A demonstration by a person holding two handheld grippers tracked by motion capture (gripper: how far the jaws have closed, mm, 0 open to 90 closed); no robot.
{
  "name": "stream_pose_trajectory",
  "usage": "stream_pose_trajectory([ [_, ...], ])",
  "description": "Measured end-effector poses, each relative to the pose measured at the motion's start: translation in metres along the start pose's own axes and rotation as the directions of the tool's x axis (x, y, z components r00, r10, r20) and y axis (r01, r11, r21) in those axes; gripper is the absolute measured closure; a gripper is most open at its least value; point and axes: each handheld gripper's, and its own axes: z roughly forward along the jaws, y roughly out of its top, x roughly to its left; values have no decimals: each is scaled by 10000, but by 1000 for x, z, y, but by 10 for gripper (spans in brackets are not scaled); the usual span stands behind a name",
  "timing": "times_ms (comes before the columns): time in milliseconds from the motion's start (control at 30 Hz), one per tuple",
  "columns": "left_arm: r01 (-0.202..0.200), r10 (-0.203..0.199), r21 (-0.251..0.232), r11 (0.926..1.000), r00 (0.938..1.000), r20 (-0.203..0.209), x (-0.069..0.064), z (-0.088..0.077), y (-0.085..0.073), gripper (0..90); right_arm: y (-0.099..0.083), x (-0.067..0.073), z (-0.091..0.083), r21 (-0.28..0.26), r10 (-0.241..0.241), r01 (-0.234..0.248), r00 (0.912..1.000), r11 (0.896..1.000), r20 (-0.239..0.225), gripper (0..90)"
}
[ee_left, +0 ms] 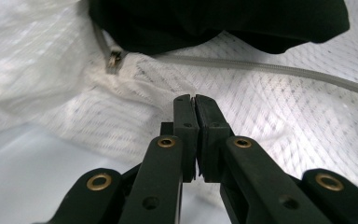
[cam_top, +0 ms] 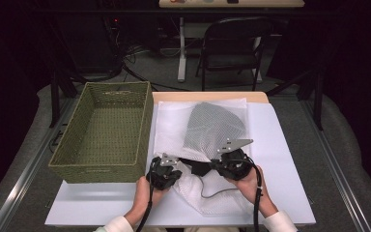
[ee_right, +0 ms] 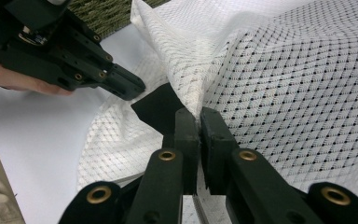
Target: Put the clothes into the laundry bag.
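A white mesh laundry bag (cam_top: 212,125) lies on the white table top, with a dark garment (cam_top: 198,167) showing at its near opening. My left gripper (cam_top: 176,169) is at the bag's near left edge. In the left gripper view its jaws (ee_left: 195,99) are closed together on the mesh, just below the zipper pull (ee_left: 115,62) and the black garment (ee_left: 214,21). My right gripper (cam_top: 217,162) is shut on a raised fold of the mesh bag (ee_right: 284,70); its tips (ee_right: 199,114) pinch the fold beside a black corner of cloth (ee_right: 156,109). The left gripper (ee_right: 137,88) shows farther off.
A green woven basket (cam_top: 101,130) stands at the left of the table, close to the bag. The white table top (cam_top: 280,145) has bare room at the right and near edge. A black folding chair (cam_top: 234,43) stands beyond the table.
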Motion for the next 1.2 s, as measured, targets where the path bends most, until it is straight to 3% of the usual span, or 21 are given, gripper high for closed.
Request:
stream_pose_trajectory([
  [367,-400,391,403,9984,9990,208,0,-24,-12,878,-1,1,-4,-31,1,-1,10000,10000,-33,862],
  [667,-138,128,526,9985,9997,200,7,-42,-31,878,-1,4,-3,69,-29,29,10000,10000,-72,862],
  [867,-312,301,695,9971,9994,169,5,-50,-37,877,-2,6,-5,134,-103,104,9999,9999,-112,862],
  [967,-371,335,1042,9939,9988,363,4,-51,-40,873,-3,6,-5,156,-23,24,9999,9999,-102,861],
  [1033,-607,568,1330,9893,9978,331,2,-51,-41,864,-4,6,-5,197,-82,84,9999,9998,-94,861],
  [1100,-543,489,1375,9890,9979,423,2,-51,-40,806,-4,6,-4,270,-87,89,9999,9996,-109,861],
  [1200,-291,249,1218,9921,9990,360,1,-53,-37,615,-5,6,-3,277,-134,138,9998,9995,-151,861],
])
